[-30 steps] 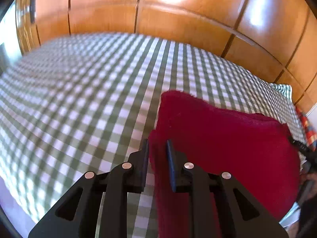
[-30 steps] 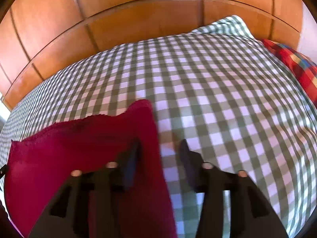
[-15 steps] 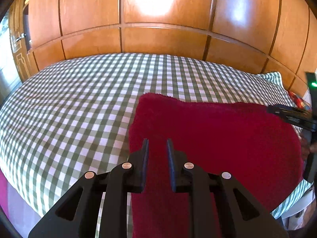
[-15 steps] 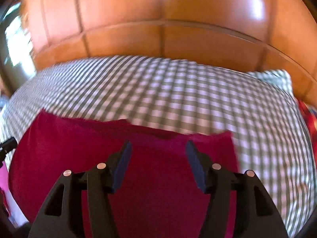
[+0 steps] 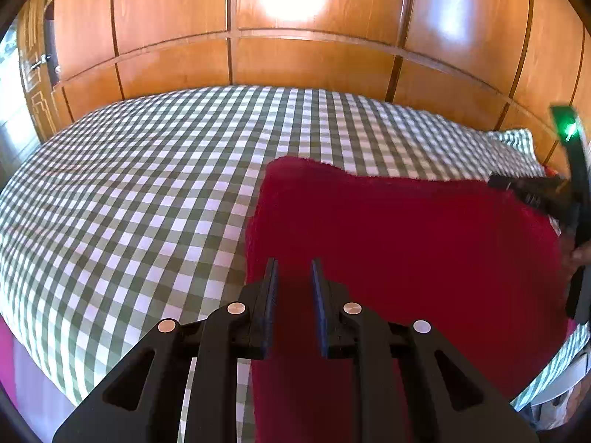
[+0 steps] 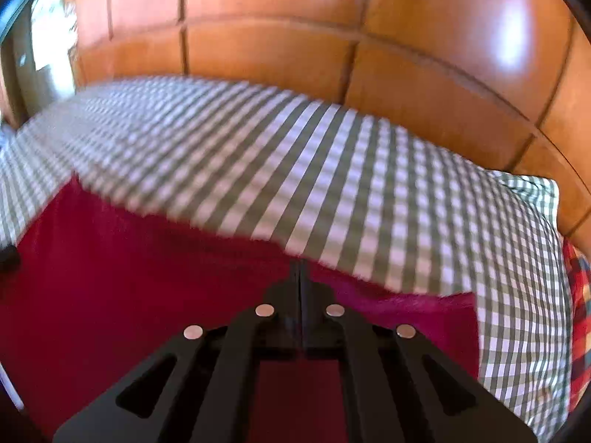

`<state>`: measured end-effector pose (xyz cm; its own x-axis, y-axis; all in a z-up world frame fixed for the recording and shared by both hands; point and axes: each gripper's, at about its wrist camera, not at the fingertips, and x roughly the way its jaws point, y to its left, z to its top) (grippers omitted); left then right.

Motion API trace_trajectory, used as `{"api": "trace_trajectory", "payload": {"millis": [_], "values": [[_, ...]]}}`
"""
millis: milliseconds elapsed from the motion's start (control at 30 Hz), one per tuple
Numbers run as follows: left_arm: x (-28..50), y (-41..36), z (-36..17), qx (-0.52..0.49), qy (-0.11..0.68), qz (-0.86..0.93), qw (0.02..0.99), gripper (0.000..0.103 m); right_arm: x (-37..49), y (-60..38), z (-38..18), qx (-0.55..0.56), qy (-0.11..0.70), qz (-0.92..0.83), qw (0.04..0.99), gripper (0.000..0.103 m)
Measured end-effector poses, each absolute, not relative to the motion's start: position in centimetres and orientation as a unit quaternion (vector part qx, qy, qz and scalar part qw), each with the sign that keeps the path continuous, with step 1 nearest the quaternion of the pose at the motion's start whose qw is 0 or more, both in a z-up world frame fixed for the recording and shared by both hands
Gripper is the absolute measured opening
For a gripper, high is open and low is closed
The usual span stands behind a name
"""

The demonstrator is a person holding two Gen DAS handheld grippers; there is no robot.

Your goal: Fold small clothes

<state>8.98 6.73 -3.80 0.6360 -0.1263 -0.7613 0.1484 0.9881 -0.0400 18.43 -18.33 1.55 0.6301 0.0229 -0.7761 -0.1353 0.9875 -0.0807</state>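
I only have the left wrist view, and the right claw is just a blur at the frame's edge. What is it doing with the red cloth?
Observer: In the right wrist view the right claw has just been closing and is now fully shut, with its tips at the far edge of the red cloth. I cannot tell whether any fabric is pinched between them.
Operator: Is there anything beyond that corner I should know about?
Observer: Yes, a red plaid fabric lies at the right edge, just past the checked pillow.
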Motion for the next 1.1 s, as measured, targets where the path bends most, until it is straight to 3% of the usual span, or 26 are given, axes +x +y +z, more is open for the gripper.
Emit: {"api": "trace_trajectory", "payload": {"millis": [167,300,367,400,433,467,700,833,933,1100], "values": [[9.9,6.7,-5.5,0.018,0.437,-0.065,0.897,0.019,19.7,-18.2,-2.5,-0.075,0.465,0.020,0.882,0.000],[9.8,7.4,-4.1,-0.009,0.426,-0.076,0.902,0.021,19.1,-18.5,-1.8,-0.069,0.455,0.018,0.888,0.002],[9.9,7.7,-2.8,-0.013,0.407,-0.079,0.910,0.037,18.5,-19.8,-0.8,-0.043,0.446,0.015,0.894,0.017],[9.9,7.6,-2.0,-0.007,0.391,-0.084,0.917,0.039,17.7,-20.3,-0.2,-0.028,0.436,0.014,0.899,0.038],[10.0,7.4,-1.4,0.000,0.377,-0.090,0.922,0.039,17.2,-20.6,0.2,-0.017,0.430,0.014,0.903,0.046],[10.1,7.0,-0.9,0.008,0.368,-0.100,0.924,0.039,16.4,-21.1,0.8,-0.002,0.425,0.015,0.905,0.046],[13.4,1.1,-1.6,0.102,0.383,-0.177,0.901,0.039,12.3,-24.0,1.7,0.033,0.414,-0.012,0.910,0.059],[16.3,-1.4,-4.4,0.135,0.435,-0.179,0.872,0.039,11.9,-25.0,0.1,0.032,0.430,-0.036,0.902,0.059],[18.2,-1.8,-6.6,0.160,0.458,-0.135,0.864,0.016,12.1,-25.5,-0.4,0.042,0.422,-0.042,0.905,0.062],[19.9,0.8,-8.3,0.086,0.463,-0.091,0.877,0.016,12.9,-26.0,-1.9,0.049,0.418,-0.057,0.905,0.068]]}}
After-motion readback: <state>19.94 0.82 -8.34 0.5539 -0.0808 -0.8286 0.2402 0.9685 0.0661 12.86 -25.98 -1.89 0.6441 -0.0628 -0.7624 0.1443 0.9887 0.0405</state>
